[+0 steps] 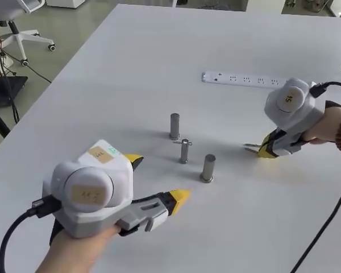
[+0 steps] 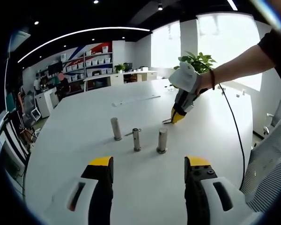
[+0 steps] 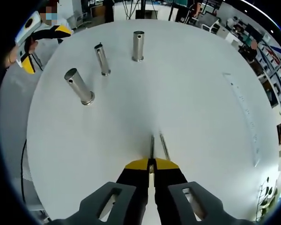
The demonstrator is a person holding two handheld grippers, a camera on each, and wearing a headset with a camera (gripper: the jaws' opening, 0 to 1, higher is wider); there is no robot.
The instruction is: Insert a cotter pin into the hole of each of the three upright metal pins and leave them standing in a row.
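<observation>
**Second cotter pin in hand, two metal pins yet to fill**

Head view: the three pins stand on the white tabletop (image 1: pixel 102 85) in a slanted row running from 11 o'clock to 5 o'clock. They are the far metal pin (image 1: pixel 174 126), the middle metal pin (image 1: pixel 184 151) and the near metal pin (image 1: pixel 208 168). The middle one already carries a fitted cotter pin (image 1: pixel 181 141) across its top. My right gripper (image 1: pixel 260 150) sits at 3 o'clock of the row, well apart from it and low over the tabletop. My left gripper (image 1: pixel 156 179) waits at 7 o'clock of the row.

Left gripper view: my left gripper (image 2: pixel 149 163) has its jaws spread wide with nothing between them. All three pins stand ahead at 12 o'clock, and the right gripper (image 2: pixel 178 115) is beyond them at 1 o'clock.

Right gripper view: my right gripper (image 3: pixel 150 164) is pinched closed on a cotter pin (image 3: pixel 158 145), whose two legs point forward out of the jaws. The near metal pin (image 3: pixel 79 86) lies at 10 o'clock and shows a small dark hole near its top. The middle and far pins stand further round toward 12 o'clock.

I judge one pin done, with the carry of the second cotter pin now in hand. Next I must bring its legs level with a bare pin's cross hole and in line with it. The near pin is the closest. The left gripper would probably have to steady that pin so the push does not topple it.
</observation>
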